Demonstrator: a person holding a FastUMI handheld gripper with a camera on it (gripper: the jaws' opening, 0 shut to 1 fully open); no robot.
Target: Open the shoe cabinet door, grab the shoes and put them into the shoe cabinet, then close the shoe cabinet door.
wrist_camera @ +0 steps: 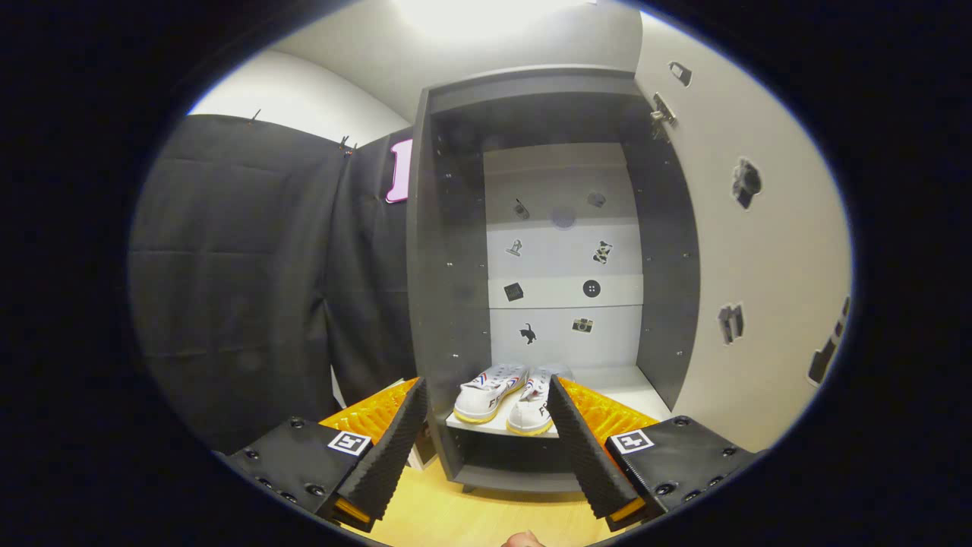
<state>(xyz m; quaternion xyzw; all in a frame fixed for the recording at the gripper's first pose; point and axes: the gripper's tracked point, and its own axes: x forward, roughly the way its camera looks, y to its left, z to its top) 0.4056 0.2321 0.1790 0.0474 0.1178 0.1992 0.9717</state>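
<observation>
Black ribbed pads line the two fingers (395,448) of the tongs (490,448), which stand wide apart with nothing between them and nothing touching either pad. Orange plastic shows behind each pad, and each finger's black base carries a small square marker.

Beyond the fingers, the dark grey shoe cabinet (448,304) stands open. Its door (759,289) is swung out on the right, showing a pale inner face with several dark stickers and a metal hinge near its top. A pair of white shoes (507,395) with yellowish soles and striped sides sits side by side on the cabinet's lowest pale shelf (623,387), toes pointing out toward the tongs. In the picture the right finger's tip overlaps the right shoe; whether it touches cannot be told. The shoes lie just ahead of the gap between the fingertips.

More small dark stickers dot the cabinet's pale back panel (562,251). Light wooden floor (463,516) runs beneath the cabinet and the tongs.
</observation>
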